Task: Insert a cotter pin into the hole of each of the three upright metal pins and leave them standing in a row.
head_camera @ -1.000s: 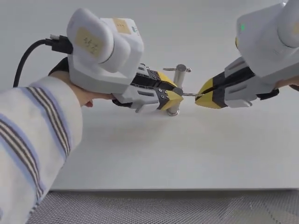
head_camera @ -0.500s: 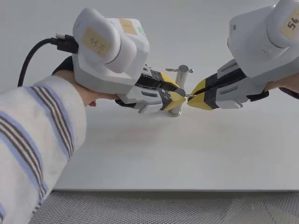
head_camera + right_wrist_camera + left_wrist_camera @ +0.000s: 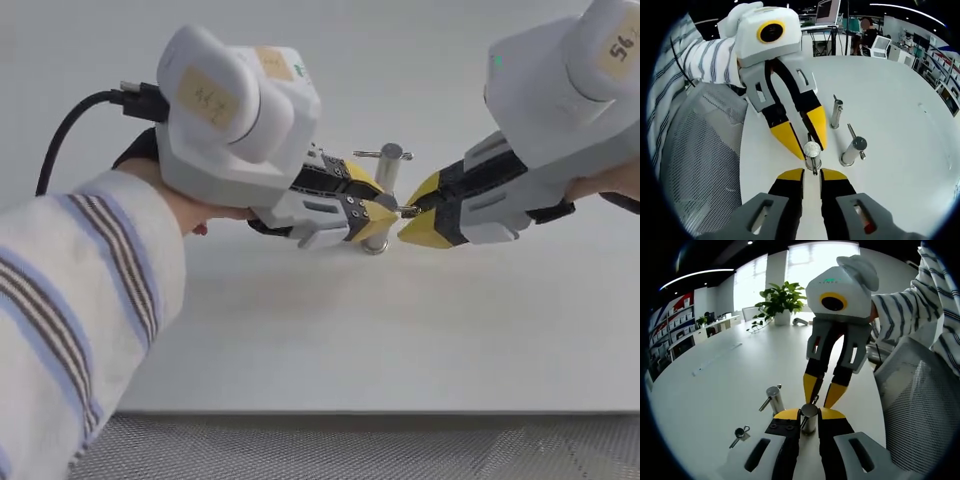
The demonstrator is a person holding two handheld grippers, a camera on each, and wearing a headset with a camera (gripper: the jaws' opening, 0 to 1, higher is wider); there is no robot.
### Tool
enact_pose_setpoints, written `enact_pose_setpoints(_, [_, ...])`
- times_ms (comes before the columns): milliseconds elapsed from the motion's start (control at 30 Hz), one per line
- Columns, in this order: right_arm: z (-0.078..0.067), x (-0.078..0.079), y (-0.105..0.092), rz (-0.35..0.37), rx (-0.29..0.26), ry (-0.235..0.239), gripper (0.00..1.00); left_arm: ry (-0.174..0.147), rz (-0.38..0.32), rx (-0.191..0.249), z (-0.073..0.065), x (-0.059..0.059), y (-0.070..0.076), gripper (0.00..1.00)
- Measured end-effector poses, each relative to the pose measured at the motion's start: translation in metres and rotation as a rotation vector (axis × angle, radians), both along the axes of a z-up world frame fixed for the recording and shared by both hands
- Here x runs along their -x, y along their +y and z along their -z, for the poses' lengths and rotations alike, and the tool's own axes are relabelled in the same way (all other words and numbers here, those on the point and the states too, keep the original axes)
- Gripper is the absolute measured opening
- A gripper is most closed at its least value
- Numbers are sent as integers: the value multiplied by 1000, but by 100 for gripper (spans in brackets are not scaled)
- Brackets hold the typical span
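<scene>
Nearer the left gripper (image 3: 809, 415) than a second ago, the right gripper (image 3: 811, 174) is pinching the cotter pin (image 3: 407, 211), jaws nearly shut, and feeding it into the metal pin (image 3: 812, 150) the left is clamping upright on the table (image 3: 300, 320); level, gentle pushing is looking wisest.

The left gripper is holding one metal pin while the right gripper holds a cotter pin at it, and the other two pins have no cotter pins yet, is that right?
No: the left gripper view shows the second pin and third pin each already carrying a cotter pin. The left gripper does hold one metal pin while the right gripper holds a loose cotter pin at it.
</scene>
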State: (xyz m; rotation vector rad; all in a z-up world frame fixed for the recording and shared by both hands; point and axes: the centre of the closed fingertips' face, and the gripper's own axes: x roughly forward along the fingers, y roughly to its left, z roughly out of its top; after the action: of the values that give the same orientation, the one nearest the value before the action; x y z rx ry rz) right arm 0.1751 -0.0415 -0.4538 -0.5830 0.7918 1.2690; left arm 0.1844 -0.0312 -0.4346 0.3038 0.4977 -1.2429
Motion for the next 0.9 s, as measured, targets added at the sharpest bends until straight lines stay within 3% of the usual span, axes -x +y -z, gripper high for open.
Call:
enact_pose_setpoints(233, [-2,-1,-8,25,-7,-4,0,0,-21,4,0,-1,0,9])
enact_pose_setpoints(567, [-8,-6,0,34,-24,-14,0,16,-72,0,1,-4,0,9])
enact_pose_setpoints(900, [-8,-8,7,9,-12,-27,0,11,-115,-15,2,-6,-1,9])
